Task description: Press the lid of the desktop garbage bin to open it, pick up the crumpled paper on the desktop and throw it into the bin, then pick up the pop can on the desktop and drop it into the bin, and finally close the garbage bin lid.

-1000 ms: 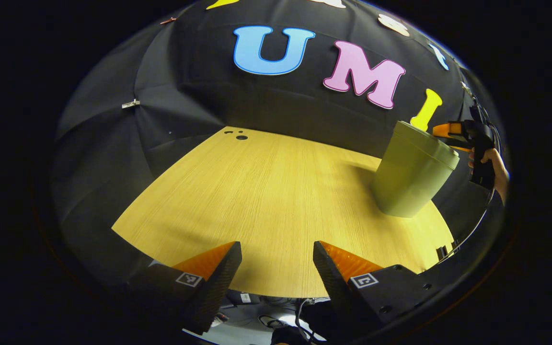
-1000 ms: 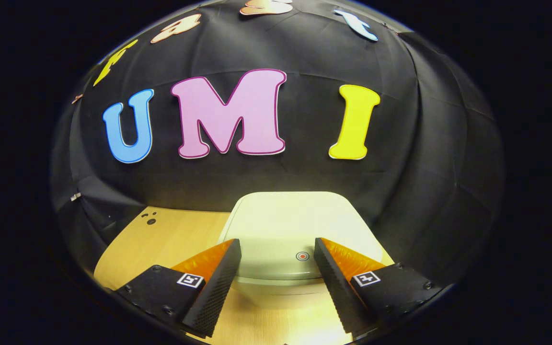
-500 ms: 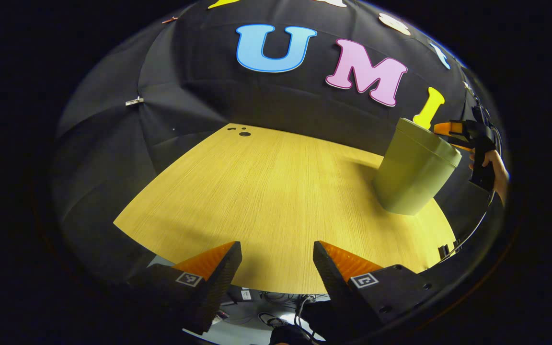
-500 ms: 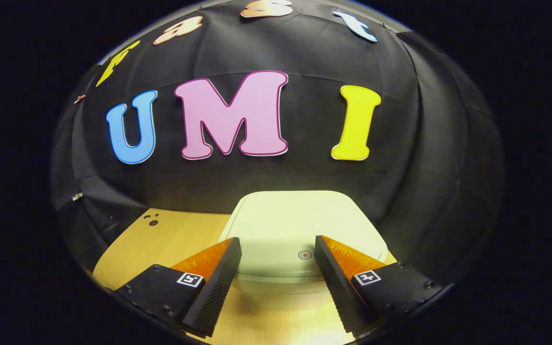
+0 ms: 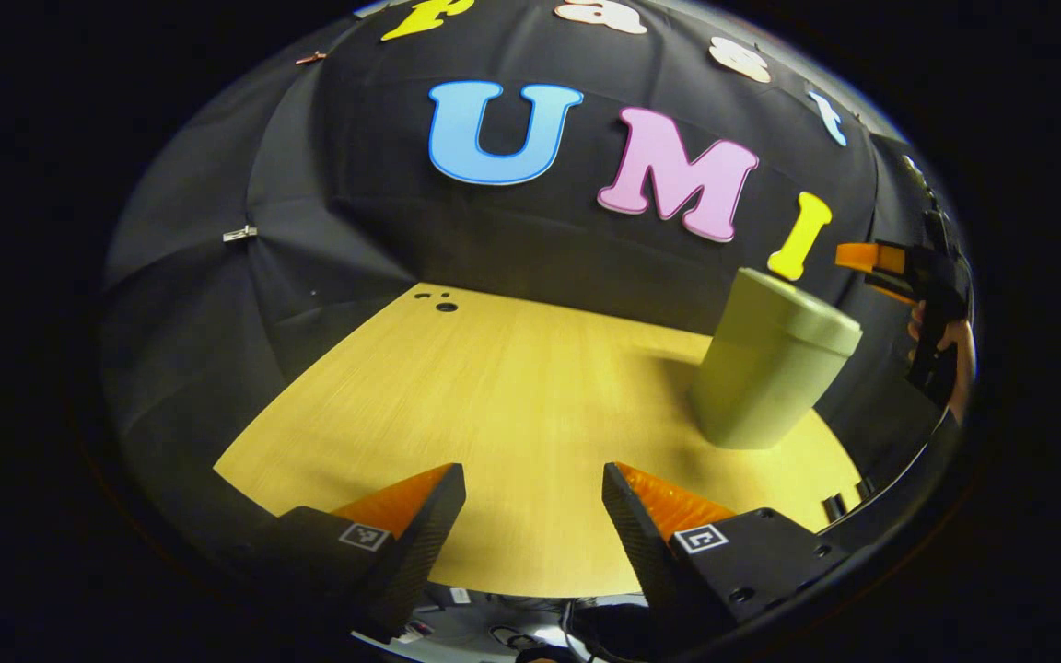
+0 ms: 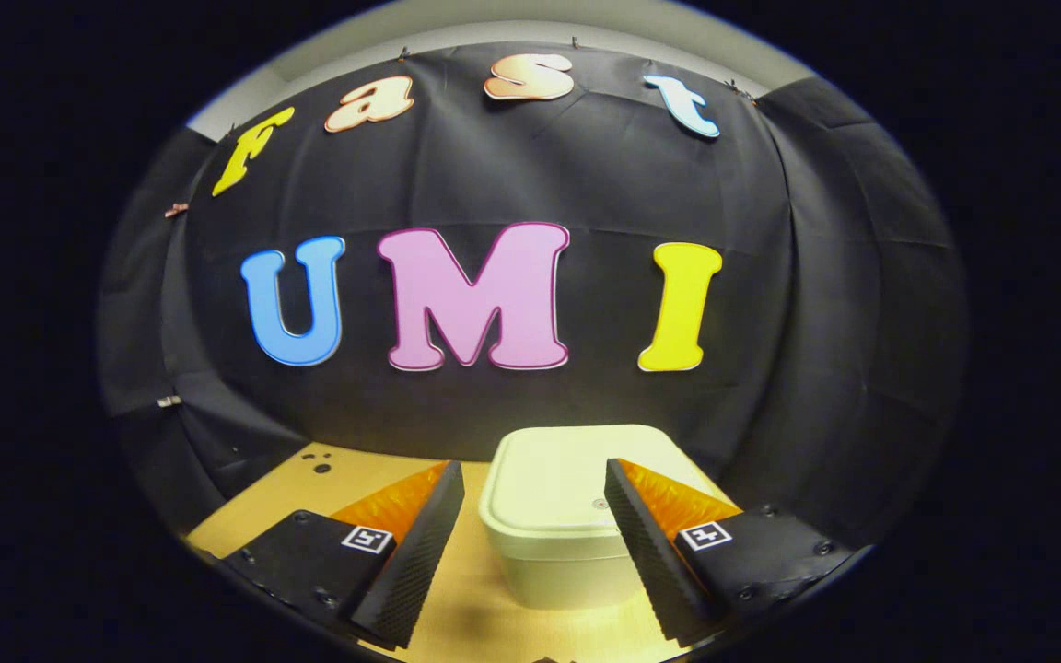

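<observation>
The pale green desktop bin (image 5: 765,378) stands upright at the table's right rear, its lid (image 5: 793,308) flat and closed. My left gripper (image 5: 530,474) hovers open over the table's near edge, well left of the bin, nothing between its fingers. My right gripper (image 5: 855,269) is beside the bin's rim on its far side, held by a hand (image 5: 954,354). In the right gripper view the bin (image 6: 553,562) sits just ahead, and its lid (image 6: 553,479) has a small round mark near the front. The right gripper (image 6: 530,471) is open, level with the lid and apart from it.
The wooden table (image 5: 494,396) stretches bare between my left gripper and the bin, with small dark holes (image 5: 443,302) at its far left corner. Black cloth walls close off the back and sides. The table's near edge runs just under the left fingers.
The right gripper has pulled back from the bin lid, so the bin looks smaller and farther off. The left gripper view has tilted up slightly. The lid stays closed.
</observation>
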`<state>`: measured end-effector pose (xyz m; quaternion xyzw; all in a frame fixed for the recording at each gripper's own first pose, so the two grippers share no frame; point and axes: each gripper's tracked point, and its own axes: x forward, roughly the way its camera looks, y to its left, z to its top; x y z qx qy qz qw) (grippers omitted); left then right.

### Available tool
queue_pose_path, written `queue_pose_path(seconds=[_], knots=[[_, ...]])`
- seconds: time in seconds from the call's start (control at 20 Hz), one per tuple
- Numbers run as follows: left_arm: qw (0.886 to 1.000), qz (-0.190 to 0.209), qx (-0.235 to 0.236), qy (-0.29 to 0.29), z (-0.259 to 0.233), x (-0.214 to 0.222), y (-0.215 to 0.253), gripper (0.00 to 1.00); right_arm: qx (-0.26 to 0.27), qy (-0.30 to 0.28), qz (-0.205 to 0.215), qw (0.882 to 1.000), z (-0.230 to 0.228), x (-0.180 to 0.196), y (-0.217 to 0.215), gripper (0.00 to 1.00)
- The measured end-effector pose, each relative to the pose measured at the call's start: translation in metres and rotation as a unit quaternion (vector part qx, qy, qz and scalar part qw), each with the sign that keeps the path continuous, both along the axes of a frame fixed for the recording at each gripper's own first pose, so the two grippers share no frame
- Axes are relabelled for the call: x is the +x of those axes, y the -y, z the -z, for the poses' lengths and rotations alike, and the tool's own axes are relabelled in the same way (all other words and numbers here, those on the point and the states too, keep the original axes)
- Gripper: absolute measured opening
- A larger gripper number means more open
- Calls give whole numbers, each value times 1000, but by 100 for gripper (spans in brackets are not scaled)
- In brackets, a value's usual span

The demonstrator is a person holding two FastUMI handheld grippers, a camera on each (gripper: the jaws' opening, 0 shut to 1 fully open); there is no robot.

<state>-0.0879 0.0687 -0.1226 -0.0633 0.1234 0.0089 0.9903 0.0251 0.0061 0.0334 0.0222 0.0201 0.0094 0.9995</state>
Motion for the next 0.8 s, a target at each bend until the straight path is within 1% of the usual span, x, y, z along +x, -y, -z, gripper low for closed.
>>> queue_pose_path(seconds=[0.15, 0.35, 0.45, 0.6, 0.7, 0.8], knots=[[999, 5, -12, 45, -39, -7, 12, 96, 15, 3, -21, 1000, 2, -29, -23, 98], [996, 16, 6, 84, -73, -27, 31, 96, -9, -7, -52, 999, 21, -58, -45, 98], [994, 9, 26, 104, -84, -39, 37, 96, -21, -22, -70, 997, 36, -72, -55, 98], [990, -4, 53, 130, -90, -54, 44, 96, -34, -43, -88, 995, 60, -88, -67, 98], [989, 6, 64, 131, -86, -57, 52, 95, -39, -55, -103, 992, 74, -96, -77, 98], [991, 13, 63, 121, -80, -57, 55, 96, -46, -66, -116, 990, 86, -100, -85, 98]])
